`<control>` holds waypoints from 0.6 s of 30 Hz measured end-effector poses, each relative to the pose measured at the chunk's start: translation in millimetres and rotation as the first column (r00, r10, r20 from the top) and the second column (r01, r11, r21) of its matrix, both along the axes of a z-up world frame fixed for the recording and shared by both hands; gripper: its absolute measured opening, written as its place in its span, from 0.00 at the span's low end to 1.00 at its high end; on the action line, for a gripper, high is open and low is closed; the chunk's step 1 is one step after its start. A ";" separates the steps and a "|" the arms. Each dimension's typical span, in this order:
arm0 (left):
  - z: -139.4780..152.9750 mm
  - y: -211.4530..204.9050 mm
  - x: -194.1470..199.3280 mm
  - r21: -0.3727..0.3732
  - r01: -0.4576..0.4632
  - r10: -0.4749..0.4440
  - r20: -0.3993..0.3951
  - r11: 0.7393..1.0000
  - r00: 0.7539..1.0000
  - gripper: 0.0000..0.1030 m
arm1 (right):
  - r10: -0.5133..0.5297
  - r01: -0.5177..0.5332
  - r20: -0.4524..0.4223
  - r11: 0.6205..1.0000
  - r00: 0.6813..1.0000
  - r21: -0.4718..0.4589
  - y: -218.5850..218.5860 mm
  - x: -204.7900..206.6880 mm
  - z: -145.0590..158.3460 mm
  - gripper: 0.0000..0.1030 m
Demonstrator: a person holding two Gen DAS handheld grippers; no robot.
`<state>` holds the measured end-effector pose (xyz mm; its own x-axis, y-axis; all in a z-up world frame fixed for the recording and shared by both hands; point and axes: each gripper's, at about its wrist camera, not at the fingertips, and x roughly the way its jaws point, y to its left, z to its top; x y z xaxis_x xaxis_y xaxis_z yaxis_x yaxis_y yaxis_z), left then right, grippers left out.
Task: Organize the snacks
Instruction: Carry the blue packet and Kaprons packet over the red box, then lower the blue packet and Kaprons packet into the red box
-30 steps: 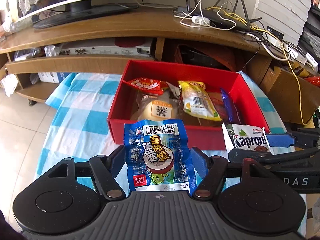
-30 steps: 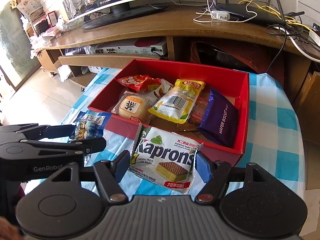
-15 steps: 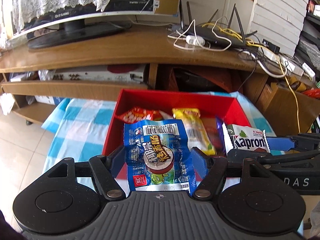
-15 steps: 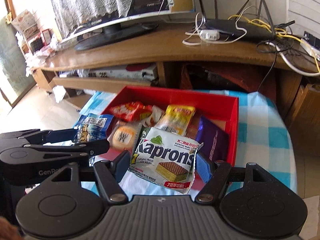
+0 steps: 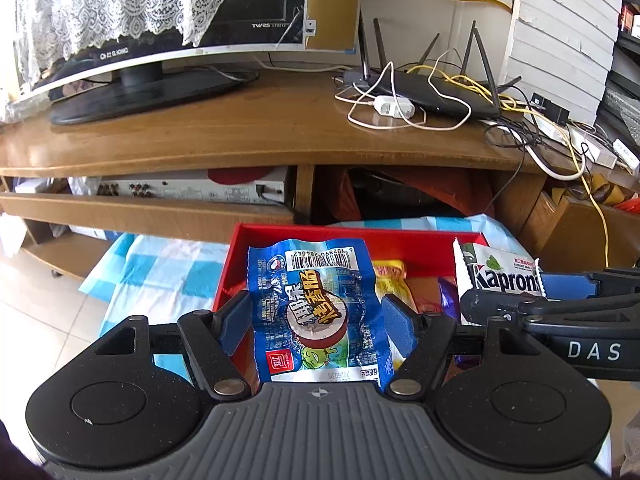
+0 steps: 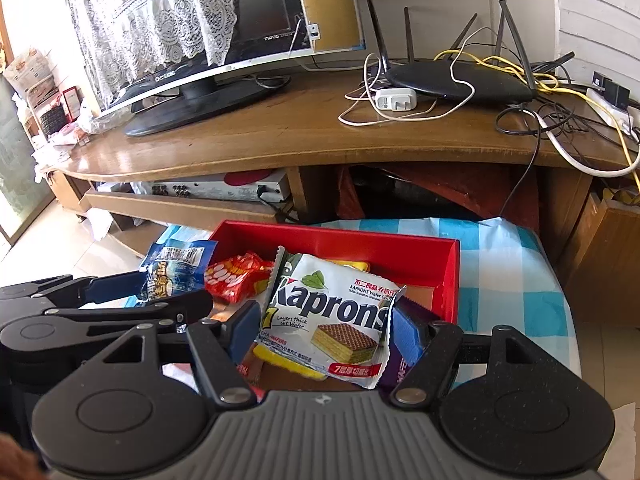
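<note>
A lived-in home is showing here, most likely a living room. A flat-screen television (image 5: 168,32) is sitting on a curved wooden TV stand (image 5: 240,132), half draped with a white lace cover (image 5: 104,4). A black router (image 6: 460,76) is resting on the same top amid tangled yellow and white cables (image 6: 560,92) and a white charger (image 6: 394,101). A silver set-top unit (image 5: 192,190) is lying on the shelf below. Pale tiles (image 5: 44,320) are covering the floor, and a blue-and-white checked cloth (image 6: 516,276) is covering a low table with a red box (image 6: 360,246) of packaged snacks.
</note>
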<state>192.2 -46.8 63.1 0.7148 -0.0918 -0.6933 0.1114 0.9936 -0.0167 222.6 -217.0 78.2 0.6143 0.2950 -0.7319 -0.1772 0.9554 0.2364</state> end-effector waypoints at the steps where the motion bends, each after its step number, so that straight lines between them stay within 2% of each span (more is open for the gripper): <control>1: 0.3 -0.4 2.5 0.003 0.001 -0.001 0.002 1.000 1.000 0.73 | -0.002 0.002 0.000 1.000 1.000 0.000 -0.3 2.7 -0.5 0.74; 11: -1.0 -1.3 26.3 0.022 -0.010 0.009 0.012 1.000 1.000 0.73 | -0.012 0.012 0.001 1.000 1.000 0.006 2.4 27.4 -5.7 0.74; 18: -6.6 -2.1 40.6 0.042 -0.007 0.008 -0.009 0.999 1.000 0.73 | -0.016 0.016 -0.027 1.000 1.000 0.008 3.1 41.0 -14.9 0.74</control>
